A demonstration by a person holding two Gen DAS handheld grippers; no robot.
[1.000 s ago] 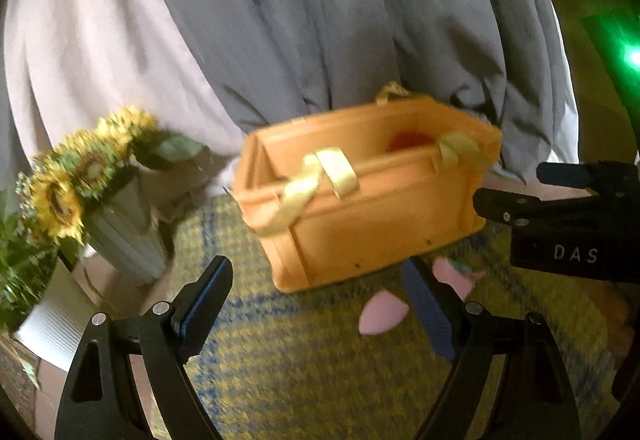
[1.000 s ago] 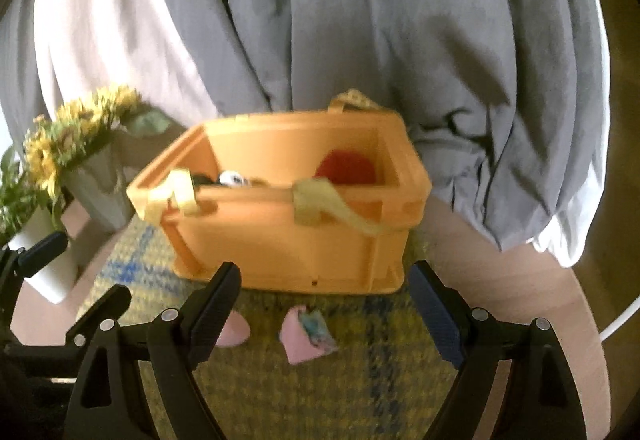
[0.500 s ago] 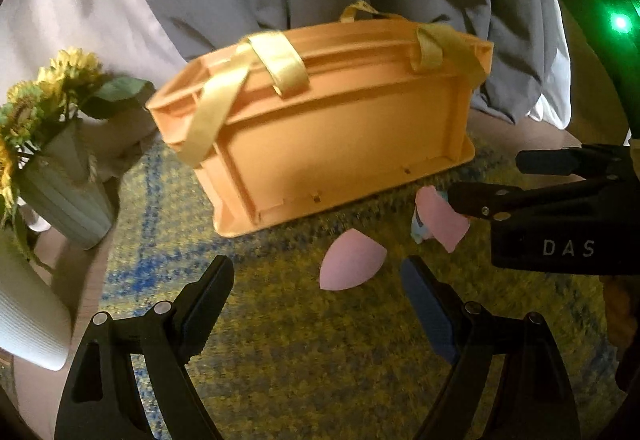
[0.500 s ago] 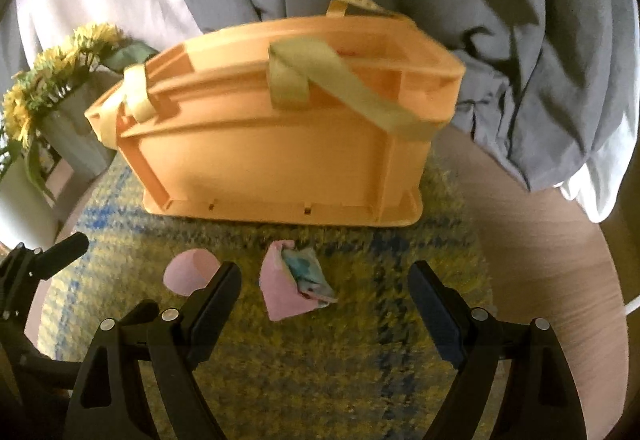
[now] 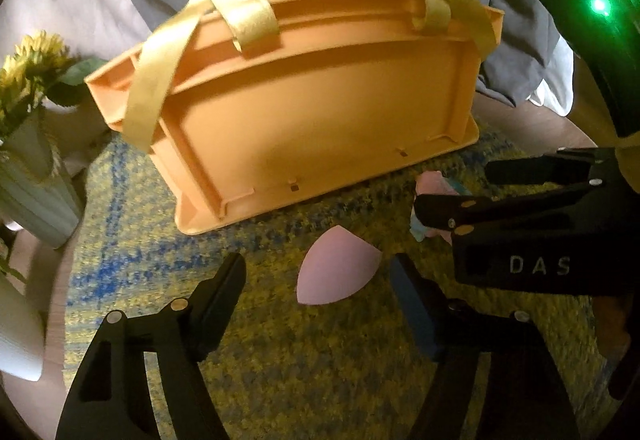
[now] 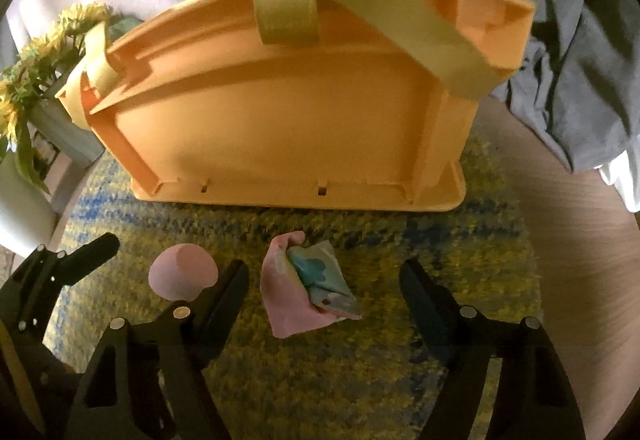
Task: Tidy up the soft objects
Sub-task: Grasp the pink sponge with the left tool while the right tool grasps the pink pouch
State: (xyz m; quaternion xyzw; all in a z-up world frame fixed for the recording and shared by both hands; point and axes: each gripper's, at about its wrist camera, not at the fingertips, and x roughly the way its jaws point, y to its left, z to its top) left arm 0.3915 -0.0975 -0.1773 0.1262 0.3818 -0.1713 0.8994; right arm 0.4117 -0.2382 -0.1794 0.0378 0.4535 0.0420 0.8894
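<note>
Both claws are poised over the yellow-and-blue mat (image 6: 320, 380) in front of the orange crate (image 6: 288, 120), so the step in hand looks like a double pick-up of the last loose soft things. The left claw (image 5: 316, 292) has just been narrowing and stands partly open around the pink sponge (image 5: 336, 272), which lies on the mat between its tips, at about 6 o'clock from the crate; the pads do not seem to press it yet. The right claw (image 6: 324, 292) has been narrowing too, and is also partly open, with the pink folded cloth (image 6: 296, 300) lying between its tips, untouched.

Next, I judge, each claw must sink a little more, close gently on its soft piece, then lift clear of the crate's near wall and its yellow straps (image 6: 360, 0) to drop it inside.
</note>
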